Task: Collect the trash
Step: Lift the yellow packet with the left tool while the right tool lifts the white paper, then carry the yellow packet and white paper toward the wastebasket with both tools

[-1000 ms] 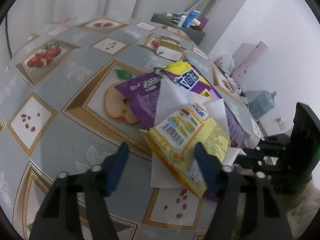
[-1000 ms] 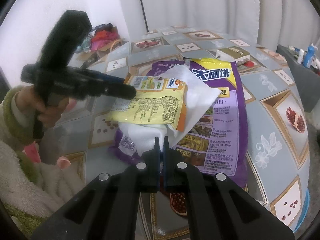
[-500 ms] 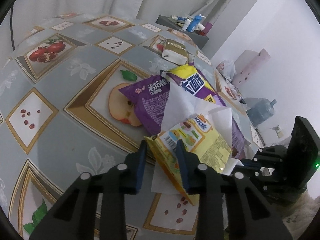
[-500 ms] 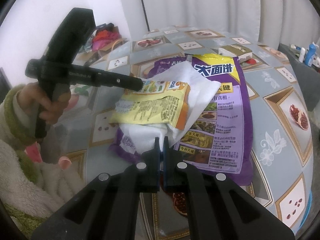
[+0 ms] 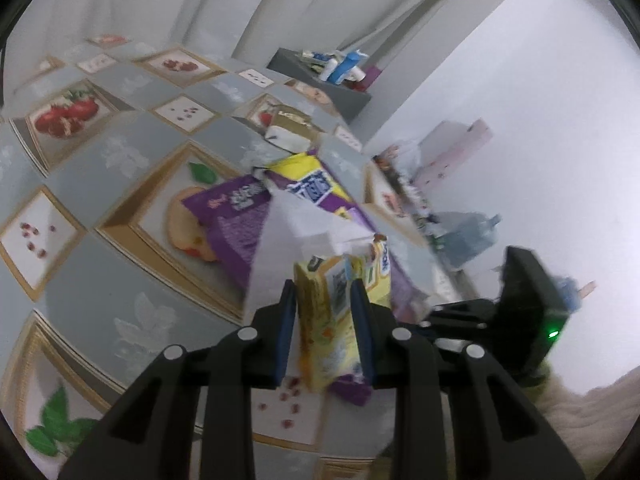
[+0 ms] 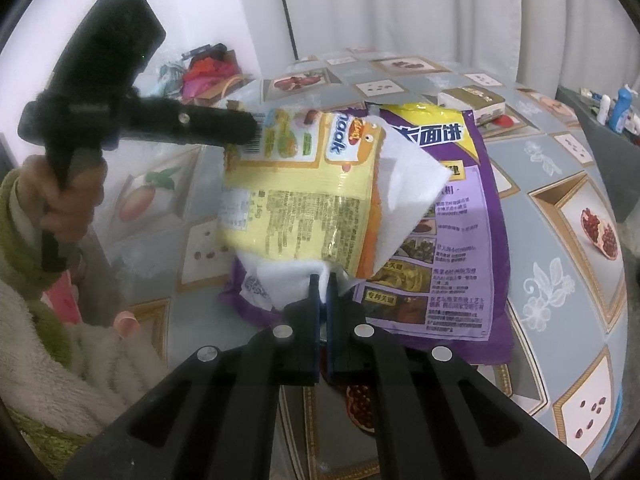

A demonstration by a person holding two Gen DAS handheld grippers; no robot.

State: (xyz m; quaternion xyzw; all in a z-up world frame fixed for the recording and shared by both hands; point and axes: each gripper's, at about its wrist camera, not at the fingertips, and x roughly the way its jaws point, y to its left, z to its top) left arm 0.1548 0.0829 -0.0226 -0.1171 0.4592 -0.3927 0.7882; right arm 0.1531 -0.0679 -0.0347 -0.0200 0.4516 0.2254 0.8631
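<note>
My left gripper [image 5: 322, 286] is shut on a yellow snack wrapper [image 5: 324, 320], gripping it near its barcode end. In the right wrist view the left gripper [image 6: 240, 132] holds the yellow wrapper [image 6: 296, 208] up off the pile, hanging tilted. Under it lie a white paper sheet [image 6: 404, 184], a large purple and yellow bag [image 6: 460, 240] and a smaller purple bag [image 5: 236, 216]. My right gripper [image 6: 323, 280] is shut, its tips at the white paper's near edge. I cannot tell whether it pinches the paper.
A fruit-patterned tablecloth [image 5: 120, 280] covers the table. A small gold and white box [image 6: 470, 100] sits behind the pile. A dark cabinet [image 5: 320, 76] with bottles stands beyond the table. A water jug [image 5: 468, 236] is on the floor. A person's hand [image 6: 68, 192] holds the left gripper.
The left jaws closed on the yellow wrapper, then rose and tilted, lifting it off the white paper. The right gripper stayed still and shut.
</note>
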